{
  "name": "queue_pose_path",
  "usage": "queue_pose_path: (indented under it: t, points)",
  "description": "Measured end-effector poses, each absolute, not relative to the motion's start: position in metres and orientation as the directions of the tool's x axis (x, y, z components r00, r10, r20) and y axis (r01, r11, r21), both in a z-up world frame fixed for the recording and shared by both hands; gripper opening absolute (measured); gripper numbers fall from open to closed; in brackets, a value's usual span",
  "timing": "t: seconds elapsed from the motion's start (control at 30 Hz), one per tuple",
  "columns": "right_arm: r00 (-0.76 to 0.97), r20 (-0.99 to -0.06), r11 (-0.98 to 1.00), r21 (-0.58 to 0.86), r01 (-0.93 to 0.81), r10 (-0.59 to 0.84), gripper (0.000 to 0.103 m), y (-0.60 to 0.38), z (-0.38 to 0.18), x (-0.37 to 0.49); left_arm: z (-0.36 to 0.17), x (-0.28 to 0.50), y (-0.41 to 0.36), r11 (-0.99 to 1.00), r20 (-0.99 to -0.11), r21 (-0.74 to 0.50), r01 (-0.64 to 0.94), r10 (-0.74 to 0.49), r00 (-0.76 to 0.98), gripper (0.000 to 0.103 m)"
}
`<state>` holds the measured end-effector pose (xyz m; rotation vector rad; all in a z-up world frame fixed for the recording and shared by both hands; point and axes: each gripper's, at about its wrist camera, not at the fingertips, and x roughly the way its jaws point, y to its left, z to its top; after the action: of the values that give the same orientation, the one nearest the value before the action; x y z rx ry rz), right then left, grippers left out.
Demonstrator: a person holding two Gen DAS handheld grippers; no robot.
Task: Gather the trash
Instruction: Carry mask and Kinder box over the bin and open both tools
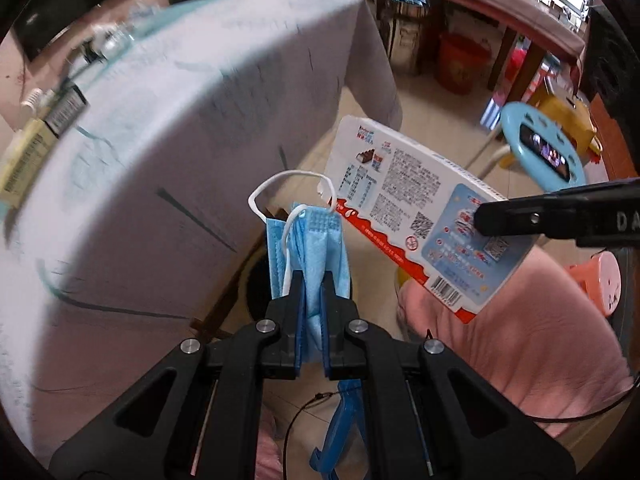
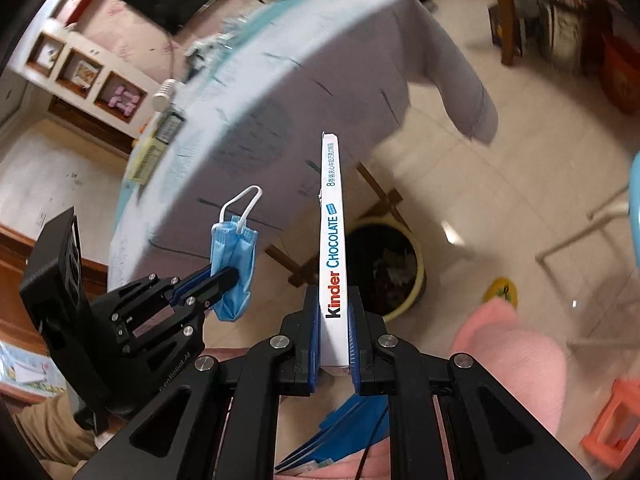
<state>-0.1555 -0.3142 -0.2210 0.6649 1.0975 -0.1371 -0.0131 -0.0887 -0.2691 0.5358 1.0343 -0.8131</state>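
Grippers both clamp trash. Left gripper (image 1: 312,280) is squeezed tight on a folded blue face mask (image 1: 308,240), its white ear loops sticking out past the fingertips. Right gripper (image 2: 334,296) pinches a flat chocolate box (image 2: 333,240) edge-on between its pads. Both hang beyond the cloth-covered table (image 2: 280,80), with a dark-lined bin (image 2: 390,268) on the floor just past the box.
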Motion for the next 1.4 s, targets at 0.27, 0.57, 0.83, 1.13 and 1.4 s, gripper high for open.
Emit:
queue_pose_path:
  t: [0.27, 0.57, 0.83, 1.13, 1.4]
  points:
    - [0.351, -0.872, 0.682, 0.487, 0.545, 0.341, 0.011, -0.344, -0.334, -0.116, -0.355, 0.009, -0.105, 0.588, -0.932, 0.069, 0.806, -0.249, 0.262, 0.004]
    - [0.227, -0.888, 0.654, 0.45, 0.608, 0.4, 0.012, -0.355, -0.426, -0.058, -0.432, 0.045, -0.127, 0.567, -0.94, 0.169, 0.806, -0.153, 0.304, 0.005]
    - [0.19, -0.876, 0.633, 0.456, 0.626, 0.443, 0.012, -0.354, -0.472, -0.024, -0.462, 0.057, -0.142, 0.486, -0.911, 0.299, 0.821, -0.111, 0.398, 0.01]
    - [0.25, -0.878, 0.656, 0.473, 0.589, 0.408, 0.051, -0.346, -0.485, 0.0, -0.469, 0.063, -0.14, 0.482, -0.882, 0.355, 0.801, -0.11, 0.458, 0.053]
    - [0.25, -0.903, 0.695, 0.428, 0.577, 0.348, 0.051, -0.35, -0.472, -0.011, -0.457, 0.058, -0.133, 0.495, -0.882, 0.33, 0.804, -0.141, 0.449, 0.053]
